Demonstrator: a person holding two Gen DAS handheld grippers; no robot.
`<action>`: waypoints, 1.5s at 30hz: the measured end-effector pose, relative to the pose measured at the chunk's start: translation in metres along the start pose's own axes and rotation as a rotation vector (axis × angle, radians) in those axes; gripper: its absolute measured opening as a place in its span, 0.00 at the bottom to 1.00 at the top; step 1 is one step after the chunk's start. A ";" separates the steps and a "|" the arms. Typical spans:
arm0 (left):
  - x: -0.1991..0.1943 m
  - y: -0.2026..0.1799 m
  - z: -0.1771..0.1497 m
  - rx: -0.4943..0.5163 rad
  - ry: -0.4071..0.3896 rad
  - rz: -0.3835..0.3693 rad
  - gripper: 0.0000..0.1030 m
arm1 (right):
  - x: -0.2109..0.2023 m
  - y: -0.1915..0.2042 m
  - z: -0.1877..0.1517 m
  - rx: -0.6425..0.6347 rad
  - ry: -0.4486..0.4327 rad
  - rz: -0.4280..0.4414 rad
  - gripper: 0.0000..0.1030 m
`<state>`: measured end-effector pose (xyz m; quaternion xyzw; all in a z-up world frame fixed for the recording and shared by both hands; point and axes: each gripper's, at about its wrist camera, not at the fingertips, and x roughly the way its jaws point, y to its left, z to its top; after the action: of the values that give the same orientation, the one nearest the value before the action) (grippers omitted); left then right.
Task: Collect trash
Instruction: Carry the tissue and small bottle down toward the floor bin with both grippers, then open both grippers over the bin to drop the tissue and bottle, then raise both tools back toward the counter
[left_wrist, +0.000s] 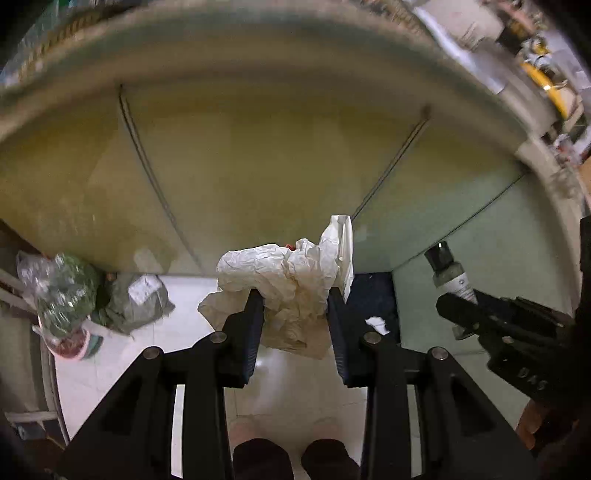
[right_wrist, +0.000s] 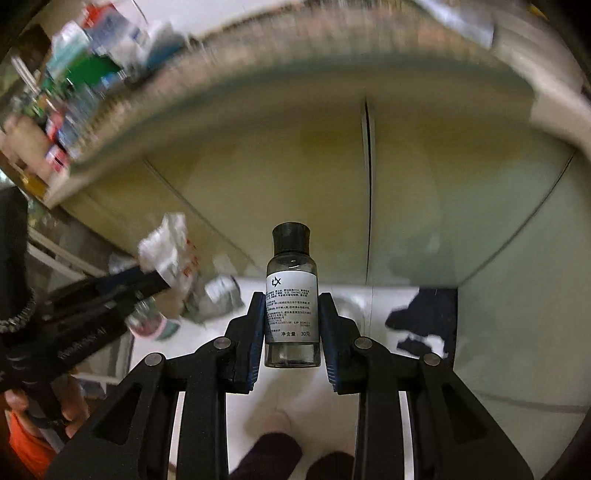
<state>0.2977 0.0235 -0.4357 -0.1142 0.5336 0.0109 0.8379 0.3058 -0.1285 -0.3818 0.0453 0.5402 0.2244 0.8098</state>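
Left wrist view: the left gripper (left_wrist: 295, 295) has its two black fingers (left_wrist: 248, 325) clenched on a wad of crumpled white paper (left_wrist: 284, 273), which bulges up between and above them, held in the air over a white tiled floor (left_wrist: 177, 332). A small red fleck shows at the top of the wad. Behind it stands a yellowish cabinet front (left_wrist: 258, 166) with dark door seams. At the foot of the cabinet, floor's left side, lie a grey plastic package (left_wrist: 138, 301) and, just beside it, a clear bag with green contents (left_wrist: 61, 291). A dark cloth (left_wrist: 373, 302) lies on the floor to the right, near the cabinet base, with a white scrap on it. At the right edge the right gripper (left_wrist: 458, 302) comes into view holding a small bottle (left_wrist: 448, 273), cap up. The person's dark shoes (left_wrist: 295, 459) show at the bottom. Right wrist view: the right gripper (right_wrist: 291, 317) fingers (right_wrist: 255, 325) grip the small clear bottle (right_wrist: 291, 299) by its sides, upright, black cap on top, white label with printed text facing the camera; it is held off the floor (right_wrist: 295, 391). The left gripper (right_wrist: 147, 284) with its paper wad (right_wrist: 166, 243) sits at the left, blurred. Grey package (right_wrist: 218, 299) on the floor beyond it; dark cloth (right_wrist: 424, 317) at the right by the cabinet (right_wrist: 295, 177). Cluttered shelves at upper left, too blurred to read.
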 end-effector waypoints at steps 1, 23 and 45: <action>0.017 0.006 -0.008 -0.015 0.020 0.002 0.32 | 0.022 -0.007 -0.009 0.007 0.030 -0.005 0.25; 0.158 0.017 -0.019 -0.067 0.173 -0.054 0.41 | 0.130 -0.059 -0.007 0.053 0.035 -0.052 0.46; -0.087 -0.058 0.038 -0.025 -0.036 0.056 0.64 | -0.082 -0.045 0.035 0.029 -0.132 -0.059 0.46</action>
<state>0.3022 -0.0159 -0.3321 -0.1095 0.5214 0.0428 0.8452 0.3256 -0.1972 -0.3115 0.0558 0.4900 0.1888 0.8492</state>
